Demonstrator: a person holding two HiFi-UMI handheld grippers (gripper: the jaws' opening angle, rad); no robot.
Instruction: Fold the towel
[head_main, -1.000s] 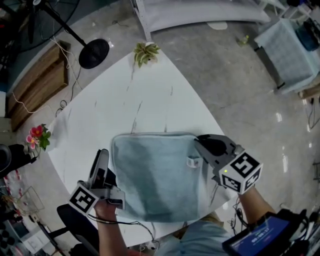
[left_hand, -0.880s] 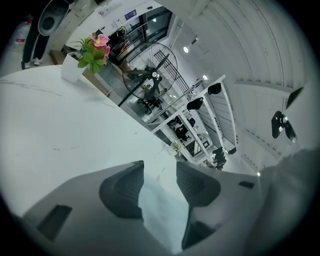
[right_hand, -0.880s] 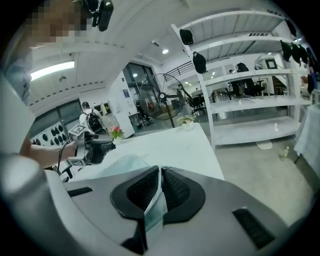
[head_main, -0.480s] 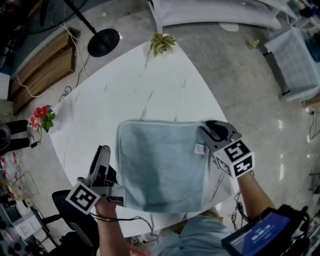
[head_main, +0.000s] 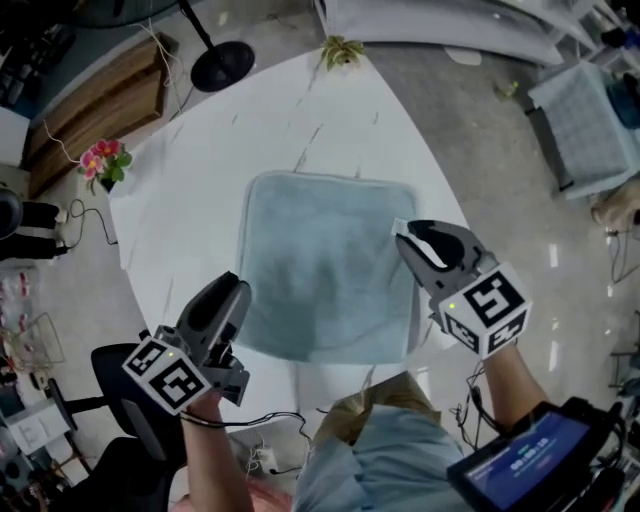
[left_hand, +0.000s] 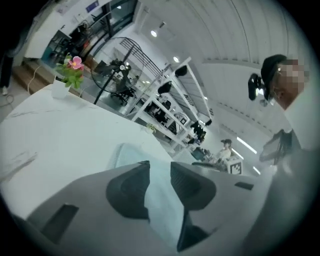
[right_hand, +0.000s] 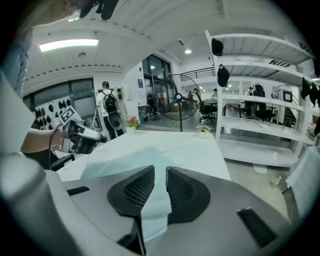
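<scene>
The left gripper (head_main: 238, 290) has its jaws apart, though they have just been closing; its own view (left_hand: 160, 167) shows pale blue cloth in the gap, with neither pad pressing on it. It grasps nothing. The right gripper (head_main: 405, 232) is likewise released, its jaws narrowly parted and just opening (right_hand: 160, 172), with cloth showing through the slit but not pinched.

The towel (head_main: 325, 265) lies flat between the two tools: its left edge is just beside the left gripper's tips and its right edge is under the right gripper's tips. It rests on the white table (head_main: 200, 170), near the edge closest to the person.

Ahead of the left gripper, well beyond the towel, stands a pot of pink flowers (head_main: 105, 160). Far ahead of the right gripper, at the table's far tip, sits a small green plant (head_main: 342, 50).
</scene>
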